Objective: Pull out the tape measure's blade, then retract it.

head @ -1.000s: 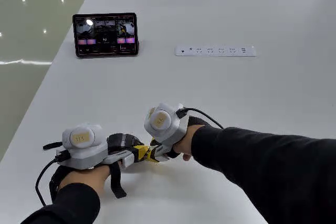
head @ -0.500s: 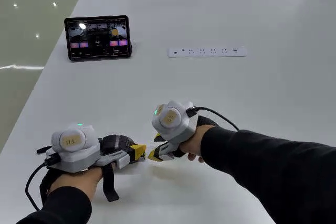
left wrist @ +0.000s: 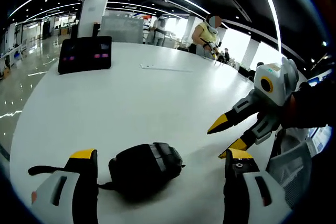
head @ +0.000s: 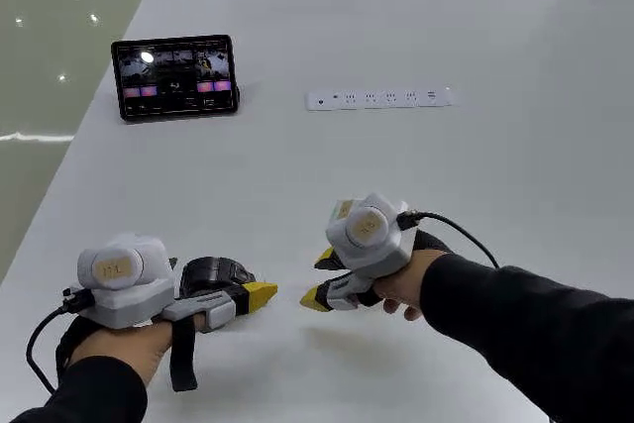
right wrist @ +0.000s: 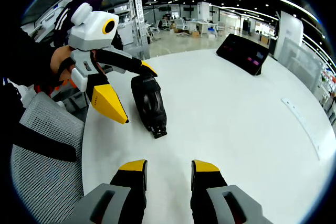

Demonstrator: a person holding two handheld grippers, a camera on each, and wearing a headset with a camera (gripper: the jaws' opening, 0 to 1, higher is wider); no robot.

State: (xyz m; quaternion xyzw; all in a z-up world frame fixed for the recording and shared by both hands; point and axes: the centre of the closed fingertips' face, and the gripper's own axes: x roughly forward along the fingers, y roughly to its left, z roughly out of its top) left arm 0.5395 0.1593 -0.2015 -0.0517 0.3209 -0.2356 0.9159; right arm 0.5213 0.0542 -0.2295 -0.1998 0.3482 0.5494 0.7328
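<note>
The tape (head: 213, 274) lay on the white worktop (head: 456, 175). The left gripper (left wrist: 161, 156) was at the tape. Its fingers (left wrist: 84, 156) were wide apart, one on each side of the tape, and did not press it. The right gripper (right wrist: 169, 167) pointed at the tape from the other side, near it but not touching. Its fingers (right wrist: 134, 166) had a gap between them and held nothing. The blade seemed to be all inside the tape, so I think the pull had not begun. A black strap (head: 181, 354) trailed out from the tape. A tablet (head: 175, 76) and a power strip (head: 376, 98) lay well beyond the tape, out of the way.

A few things could go wrong from here. If the left fingers did not close hard on the tape, it could slide or spin when the blade was pulled. The tape looked round and smooth, so it could pop out of a weak grip. The tip of the blade is small and low on the tape, and I could not make it out clearly. The right fingers could miss it or slip off. The strap could get caught under a finger. If the blade were let go all at once, it could snap back fast and whip about.
</note>
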